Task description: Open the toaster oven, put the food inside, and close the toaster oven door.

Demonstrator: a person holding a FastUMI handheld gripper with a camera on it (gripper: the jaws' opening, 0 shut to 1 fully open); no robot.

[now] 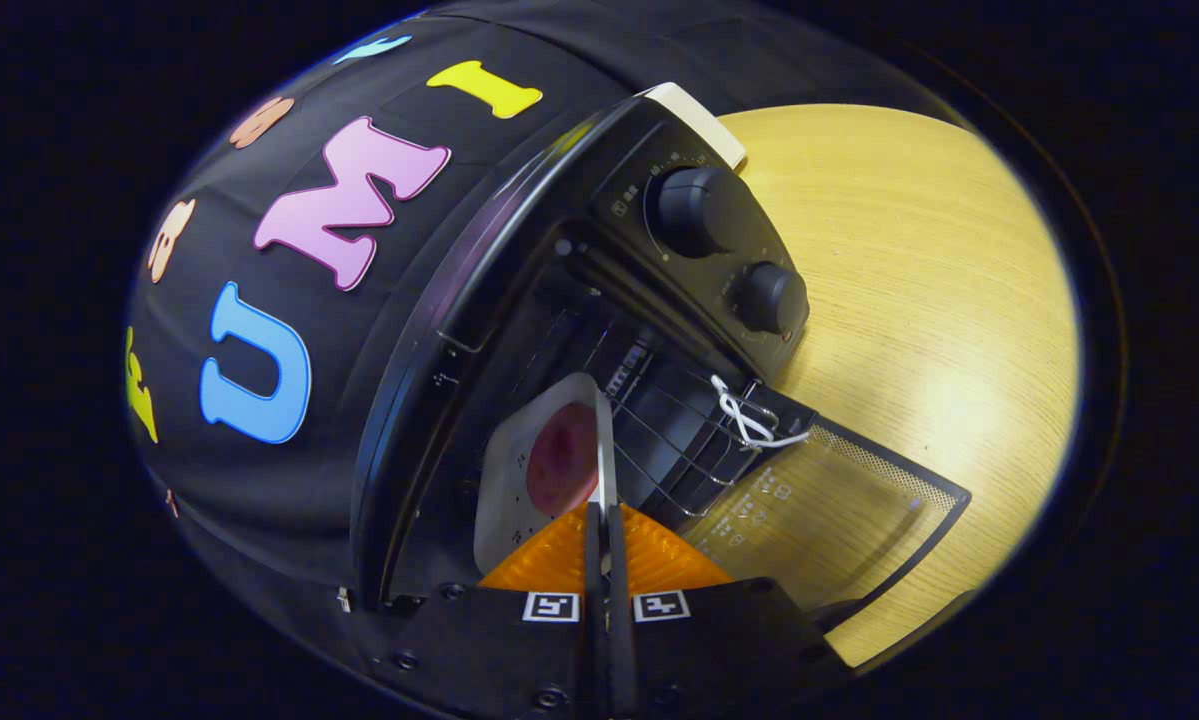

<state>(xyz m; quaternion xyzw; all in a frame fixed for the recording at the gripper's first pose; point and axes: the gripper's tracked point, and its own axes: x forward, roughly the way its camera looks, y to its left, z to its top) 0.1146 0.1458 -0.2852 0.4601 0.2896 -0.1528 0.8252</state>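
Wooden tabletop (919,250) carries your toaster oven (599,300), glass door (839,510) dropped open; your gripper (604,520), fingers pinched together, clamps a tray's (529,470) rim, round food (562,460) aboard, just inside the oven's mouth

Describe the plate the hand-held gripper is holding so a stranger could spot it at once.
Start at the black toaster oven on the wooden table, its glass door dropped open. At its mouth, beside the wire rack, the hand-held gripper pinches a pale square plate by its edge. It alone carries a dark red round of food.
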